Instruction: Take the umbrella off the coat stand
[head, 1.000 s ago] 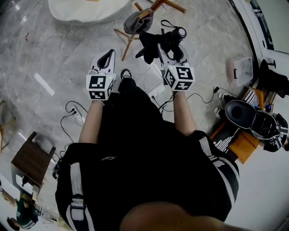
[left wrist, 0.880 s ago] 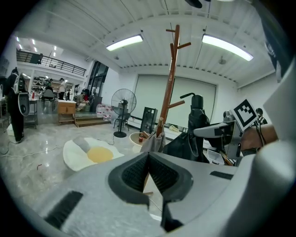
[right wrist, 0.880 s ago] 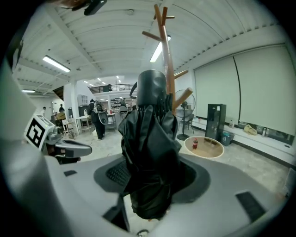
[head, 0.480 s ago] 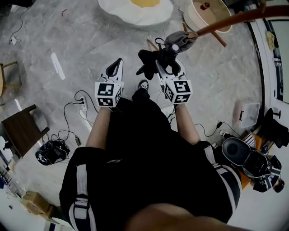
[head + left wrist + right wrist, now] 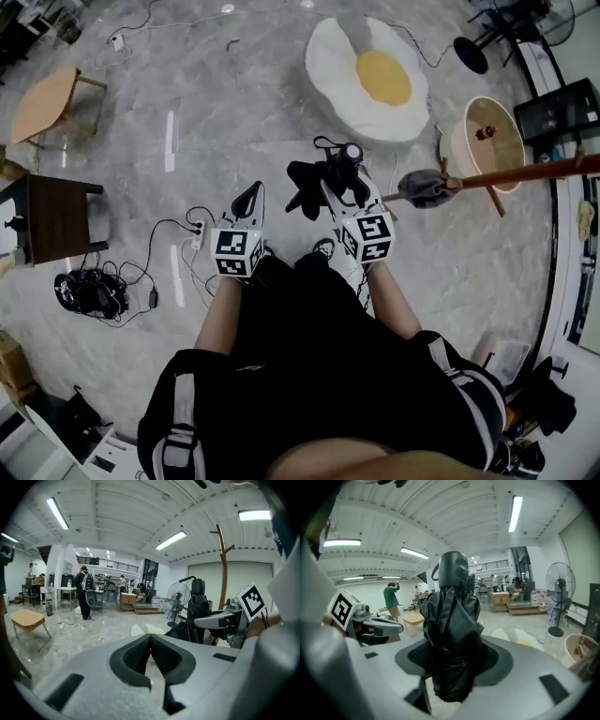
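A black folded umbrella (image 5: 314, 180) is clamped in my right gripper (image 5: 339, 190), clear of the coat stand. In the right gripper view the umbrella (image 5: 452, 620) stands up between the jaws and hides the fingertips of the right gripper (image 5: 454, 656). The brown wooden coat stand (image 5: 525, 173) crosses the right side of the head view, with a grey cap (image 5: 427, 187) hanging on it. My left gripper (image 5: 249, 195) is beside the right one, shut and empty. In its own view the left gripper (image 5: 150, 639) has its pads meeting, and the coat stand (image 5: 222, 569) rises to the right.
A white and yellow egg-shaped cushion (image 5: 370, 80) lies ahead, a round basket (image 5: 492, 136) to its right. A dark stool (image 5: 52, 220), a wooden table (image 5: 42, 98), cables and a power strip (image 5: 197, 230) sit at left. A floor fan (image 5: 180, 595) and people stand further off.
Both grippers have swung away from the coat stand, which went from straight ahead to the right side of the view. The umbrella stayed in the right gripper.
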Demonstrator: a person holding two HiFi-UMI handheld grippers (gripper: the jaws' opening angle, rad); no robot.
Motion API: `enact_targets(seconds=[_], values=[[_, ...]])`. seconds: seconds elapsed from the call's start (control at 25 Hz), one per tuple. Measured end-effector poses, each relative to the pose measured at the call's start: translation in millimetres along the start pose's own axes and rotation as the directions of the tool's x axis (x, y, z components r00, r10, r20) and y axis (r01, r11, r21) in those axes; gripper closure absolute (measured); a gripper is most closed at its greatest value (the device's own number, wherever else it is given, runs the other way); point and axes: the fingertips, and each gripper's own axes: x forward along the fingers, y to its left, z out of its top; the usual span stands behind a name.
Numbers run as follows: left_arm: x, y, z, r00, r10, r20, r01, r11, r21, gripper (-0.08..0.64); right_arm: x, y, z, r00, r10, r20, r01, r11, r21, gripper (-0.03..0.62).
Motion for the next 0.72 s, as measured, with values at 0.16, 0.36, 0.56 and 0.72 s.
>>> enact_targets(seconds=[0.16,0.36,0.56,0.72], values=[[-43,35,24,0.994,0.092,0.065,-0.091,0.996,-0.018,0.560,20,44,32,0.996,0.083,0.027,-0.082,0.995,-0.052,0.353],[-70,58,71,0.971,0.181,0.158,-0.181,0.983,-0.015,0.560,31,64,82,0.987,0.140,0.078,-0.132,0.986,-0.097,0.353],[-87,71,118,0.942,0.226,0.249,-0.237,0.971,0.015,0.560,36,79,131,0.973,0.178,0.147,-0.161,0.979,-0.121,0.353],[-99,73,145,0.920,0.231,0.316,-0.253,0.967,0.031,0.560,32,92,159,0.959,0.199,0.200,-0.169,0.973,-0.158,0.353]])
